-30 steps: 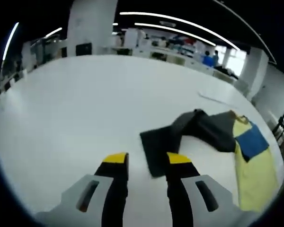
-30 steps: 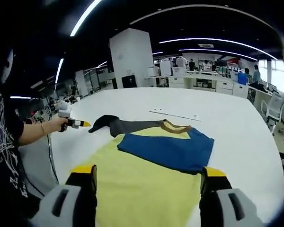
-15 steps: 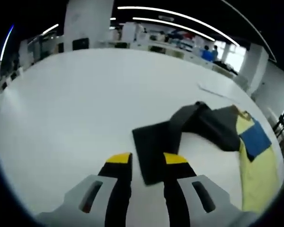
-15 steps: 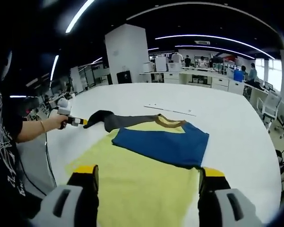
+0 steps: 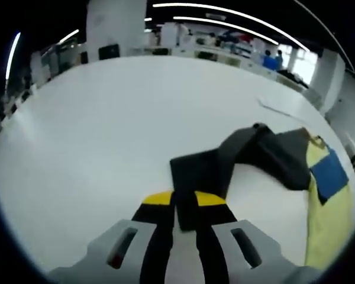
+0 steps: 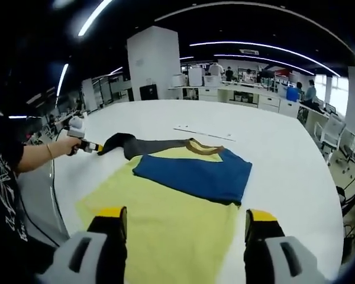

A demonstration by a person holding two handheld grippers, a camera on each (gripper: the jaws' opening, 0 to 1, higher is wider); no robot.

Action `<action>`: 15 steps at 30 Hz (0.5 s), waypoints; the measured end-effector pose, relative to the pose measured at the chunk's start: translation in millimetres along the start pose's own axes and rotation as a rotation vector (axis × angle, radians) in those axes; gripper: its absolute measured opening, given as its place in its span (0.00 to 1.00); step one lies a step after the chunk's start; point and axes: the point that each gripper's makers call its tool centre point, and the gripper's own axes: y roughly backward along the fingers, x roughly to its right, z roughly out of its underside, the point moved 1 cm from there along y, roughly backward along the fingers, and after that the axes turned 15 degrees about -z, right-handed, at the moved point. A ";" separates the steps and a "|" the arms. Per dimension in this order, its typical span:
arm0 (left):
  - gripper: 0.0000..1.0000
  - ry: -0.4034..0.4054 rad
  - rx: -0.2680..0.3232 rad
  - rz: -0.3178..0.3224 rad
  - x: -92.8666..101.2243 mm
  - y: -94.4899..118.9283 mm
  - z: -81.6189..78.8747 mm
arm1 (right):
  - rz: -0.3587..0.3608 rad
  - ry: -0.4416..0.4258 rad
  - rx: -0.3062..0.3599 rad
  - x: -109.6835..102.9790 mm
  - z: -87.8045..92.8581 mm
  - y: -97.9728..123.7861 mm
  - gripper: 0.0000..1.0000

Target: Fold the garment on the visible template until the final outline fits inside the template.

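the left tool [image 5: 183,201] is clamped on the dark sleeve [image 5: 195,177] end, likely to fold it inward. the garment [image 6: 177,195] lies flat on the white surface [image 6: 284,160]; the right tool [image 6: 183,219] hovers with jaws wide apart over its yellow hem.

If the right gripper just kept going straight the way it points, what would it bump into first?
Probably the garment's yellow part, which lies spread on the table right between and ahead of the right gripper's open jaws. Farther along comes the blue panel. Height above the cloth is hard to judge.
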 end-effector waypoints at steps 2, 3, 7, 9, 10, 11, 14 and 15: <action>0.09 0.006 -0.007 -0.008 -0.6 -1.3 0.5 | 0.012 -0.006 -0.007 2.4 2.6 1.6 0.79; 0.08 0.010 -0.010 -0.011 -0.7 -1.8 0.6 | 0.014 -0.011 -0.005 2.9 3.0 2.2 0.79; 0.01 0.029 -0.005 0.014 4.6 -3.4 0.5 | 0.025 -0.030 0.005 6.3 4.0 5.3 0.77; 0.00 0.021 0.003 0.020 5.3 -4.3 -0.2 | 0.033 -0.039 0.009 8.5 4.6 6.8 0.76; 0.00 0.027 0.002 0.026 4.1 -3.9 -0.1 | 0.035 -0.042 0.011 9.1 4.8 7.2 0.76; 0.00 0.036 0.002 0.030 3.6 -4.0 0.2 | 0.036 -0.046 0.012 9.4 5.0 7.9 0.75; 0.00 0.035 0.033 0.020 -4.7 -0.8 -3.0 | 0.040 -0.047 0.015 9.8 4.6 9.6 0.74; 0.00 0.028 0.059 0.012 -9.1 0.6 -7.2 | 0.042 -0.047 0.017 10.2 4.4 10.8 0.74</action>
